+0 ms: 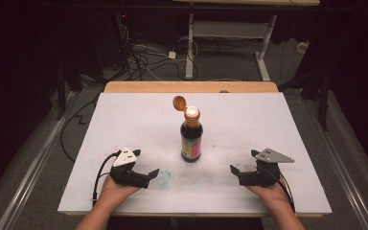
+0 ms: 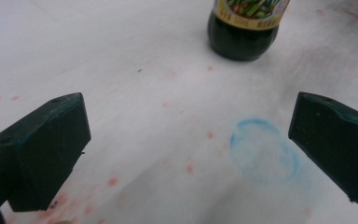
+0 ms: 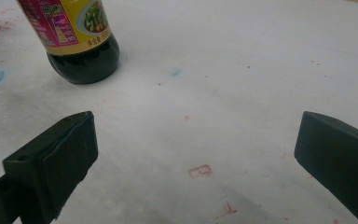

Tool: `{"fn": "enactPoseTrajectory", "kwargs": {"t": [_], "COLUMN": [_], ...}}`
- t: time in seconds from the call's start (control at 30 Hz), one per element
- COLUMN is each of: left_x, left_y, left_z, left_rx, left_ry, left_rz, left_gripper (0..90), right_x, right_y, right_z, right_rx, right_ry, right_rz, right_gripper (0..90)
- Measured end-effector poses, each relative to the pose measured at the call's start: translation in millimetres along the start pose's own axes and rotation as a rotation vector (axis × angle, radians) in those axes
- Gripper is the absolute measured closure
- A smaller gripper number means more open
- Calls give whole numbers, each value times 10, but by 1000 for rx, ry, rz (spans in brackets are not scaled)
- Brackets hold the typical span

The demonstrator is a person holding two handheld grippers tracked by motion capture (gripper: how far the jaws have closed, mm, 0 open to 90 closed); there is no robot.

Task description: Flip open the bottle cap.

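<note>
Bottle (image 1: 191,136) stands upright near the middle of the table (image 1: 124,115), well apart from both grippers, its orange flip cap (image 1: 179,102) hinged back and the mouth uncovered. It holds a dark liquid; the label shows pink and yellow with a picture of greens. Left gripper (image 1: 154,175) rests near the front edge toward the left corner, jaws wide and empty, aimed at the bottle's base. Just beside its tips lies a faint blue ring (image 2: 264,150) on the surface. Right gripper (image 1: 235,171) rests near the front edge toward the right corner, jaws likewise wide with nothing between them. Both sit low and clear of the bottle, probably so it stands freely with the cap opened.
</note>
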State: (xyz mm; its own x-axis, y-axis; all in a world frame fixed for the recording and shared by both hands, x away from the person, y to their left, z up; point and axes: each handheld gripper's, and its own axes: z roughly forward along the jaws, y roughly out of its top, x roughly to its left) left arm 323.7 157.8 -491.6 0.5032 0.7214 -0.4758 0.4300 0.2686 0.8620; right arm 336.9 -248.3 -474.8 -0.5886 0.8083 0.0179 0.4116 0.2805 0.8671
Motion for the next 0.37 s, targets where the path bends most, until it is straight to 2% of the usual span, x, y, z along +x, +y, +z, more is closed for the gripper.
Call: {"fn": "enactPoseTrajectory", "kwargs": {"t": [0.13, 0.37], "left_x": [73, 48], "left_y": [-28, -39], "left_z": [-145, -172], "left_rx": [-23, -31], "left_ry": [27, 12], "left_rz": [7, 4], "left_gripper": [0, 0], "right_x": [-15, -18], "right_y": [-6, 1], "right_z": [-1, 19], "right_rx": [-5, -3], "right_ry": [0, -3], "right_rz": [-3, -4], "right_gripper": [7, 7]}}
